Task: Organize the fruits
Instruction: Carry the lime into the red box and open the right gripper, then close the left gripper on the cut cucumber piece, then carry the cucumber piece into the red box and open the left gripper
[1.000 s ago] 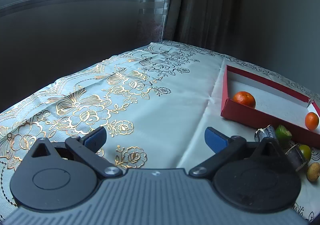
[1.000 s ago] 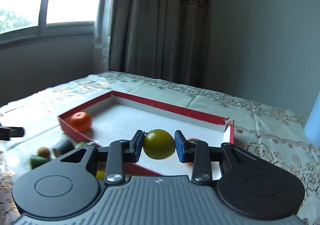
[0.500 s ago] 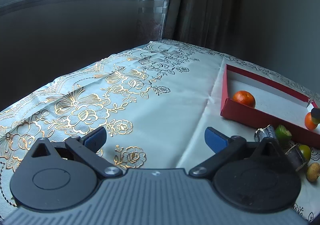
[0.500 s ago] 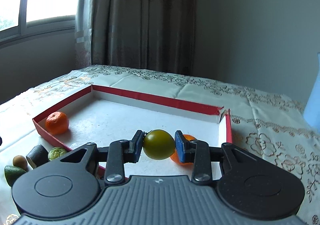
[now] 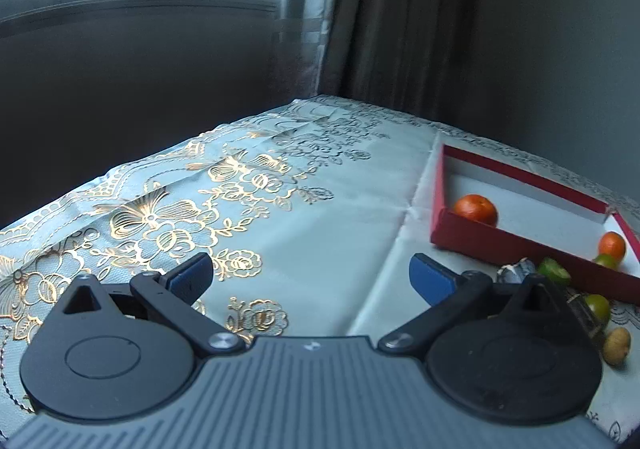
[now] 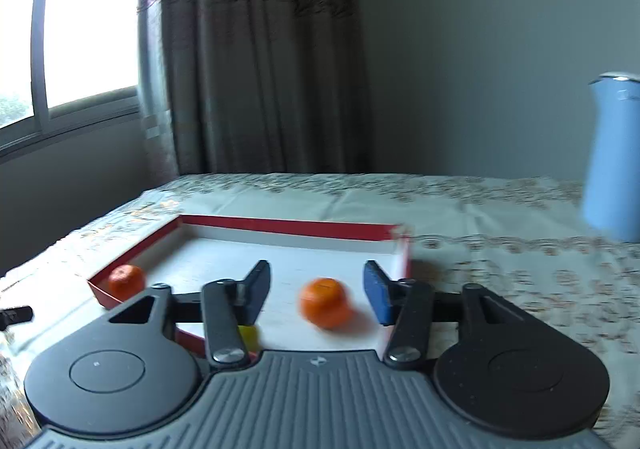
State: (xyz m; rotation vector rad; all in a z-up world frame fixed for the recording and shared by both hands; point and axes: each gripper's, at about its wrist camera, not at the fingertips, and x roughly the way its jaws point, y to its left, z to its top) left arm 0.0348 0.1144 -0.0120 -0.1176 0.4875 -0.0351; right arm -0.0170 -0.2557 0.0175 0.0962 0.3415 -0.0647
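Note:
My right gripper [image 6: 318,283] hangs over the red box [image 6: 288,226] with its jaws opening and nothing pressed between the pads. The yellow-green fruit [image 6: 250,335] lies in the box under the left finger, mostly hidden. An orange [image 6: 325,303] shows between the fingers on the box floor, and a second orange [image 6: 126,282] sits in the far left corner. My left gripper [image 5: 310,278] stands open over the tablecloth, left of the box [image 5: 520,246]. In its view the box holds an orange [image 5: 476,209], another orange [image 5: 612,245] and the green fruit [image 5: 606,261].
Outside the box's near wall lie a cut green fruit [image 5: 554,271], a yellow-green fruit [image 5: 598,305], a small brown fruit [image 5: 616,345] and a dark wrapped thing [image 5: 516,272]. A pale blue jug [image 6: 612,157] stands at the right. Curtains and a window back the table.
The right gripper's jaws have parted and let go of the yellow-green fruit, which now lies in the box. The right view has swung rightward. The left gripper has stayed put.

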